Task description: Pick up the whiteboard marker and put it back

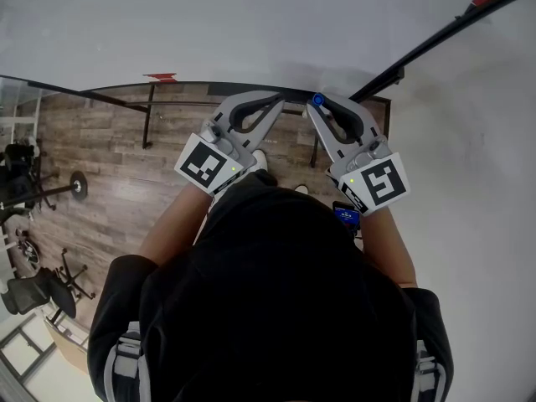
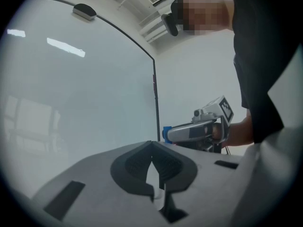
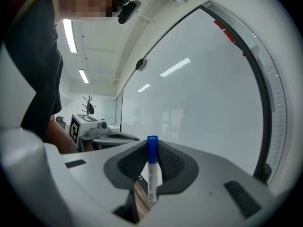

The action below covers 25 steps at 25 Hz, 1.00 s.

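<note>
Whiteboard marker (image 3: pixel 151 174), only cap (image 1: pixel 318 100) overhead, clamped in right gripper (image 3: pixel 151 149); left gripper (image 2: pixel 152 145) fingers (image 2: pixel 133 167) together.

Big pale whiteboard (image 1: pixel 251 23) fills the top of the head view, black-framed, and below it runs a grey-brown wood-plank floor (image 1: pixel 109 182) with black office chairs (image 1: pixel 33 287) at the left edge. Overhead, ceiling light strips (image 3: pixel 69 36) glow, and a branching coat stand (image 3: pixel 88 104) stands far off.

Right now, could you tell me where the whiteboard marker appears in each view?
Head view: whiteboard marker top centre, in the right tongs.
Left gripper view: its blue cap right of centre.
Right gripper view: whiteboard marker upright, lower centre, clamped.
Shared landmark: whiteboard.
</note>
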Each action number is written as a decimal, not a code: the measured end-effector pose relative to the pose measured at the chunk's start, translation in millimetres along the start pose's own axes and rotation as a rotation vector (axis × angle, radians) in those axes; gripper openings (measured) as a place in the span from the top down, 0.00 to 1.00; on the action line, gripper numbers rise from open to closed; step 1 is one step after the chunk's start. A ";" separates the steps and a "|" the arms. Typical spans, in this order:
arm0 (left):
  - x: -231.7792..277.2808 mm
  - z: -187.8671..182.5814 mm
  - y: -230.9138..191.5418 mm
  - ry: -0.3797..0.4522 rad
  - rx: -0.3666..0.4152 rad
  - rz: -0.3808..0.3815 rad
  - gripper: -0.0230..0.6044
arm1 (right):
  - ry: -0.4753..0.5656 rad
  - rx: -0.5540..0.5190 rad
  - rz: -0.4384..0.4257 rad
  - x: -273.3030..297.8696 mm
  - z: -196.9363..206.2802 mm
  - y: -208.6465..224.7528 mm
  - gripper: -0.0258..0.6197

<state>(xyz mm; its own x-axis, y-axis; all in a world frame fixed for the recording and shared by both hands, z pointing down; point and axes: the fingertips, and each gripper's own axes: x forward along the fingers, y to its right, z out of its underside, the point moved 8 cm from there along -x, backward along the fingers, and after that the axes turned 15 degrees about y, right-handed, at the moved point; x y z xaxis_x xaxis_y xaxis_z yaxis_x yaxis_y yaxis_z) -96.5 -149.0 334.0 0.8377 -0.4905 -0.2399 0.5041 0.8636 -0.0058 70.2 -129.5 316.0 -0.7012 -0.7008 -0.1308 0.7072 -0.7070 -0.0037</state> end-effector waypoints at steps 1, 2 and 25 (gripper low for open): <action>0.2 0.3 -0.2 -0.003 0.000 -0.002 0.96 | -0.001 0.000 0.001 -0.2 0.2 0.2 0.87; 0.6 0.8 -0.7 -0.004 -0.001 -0.001 0.96 | -0.002 0.001 0.003 -0.2 0.5 0.6 0.87; 40.4 27.3 -6.1 0.004 0.000 0.091 0.96 | -0.014 -0.038 0.248 -25.8 11.4 42.9 0.87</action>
<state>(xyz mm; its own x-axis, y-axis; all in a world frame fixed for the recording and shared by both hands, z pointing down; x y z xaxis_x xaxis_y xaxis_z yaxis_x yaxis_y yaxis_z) -60.0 -177.3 350.8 0.8794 -0.4096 -0.2429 0.4259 0.9046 0.0166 117.6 -142.8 330.6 -0.5071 -0.8537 -0.1186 0.8604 -0.5096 -0.0107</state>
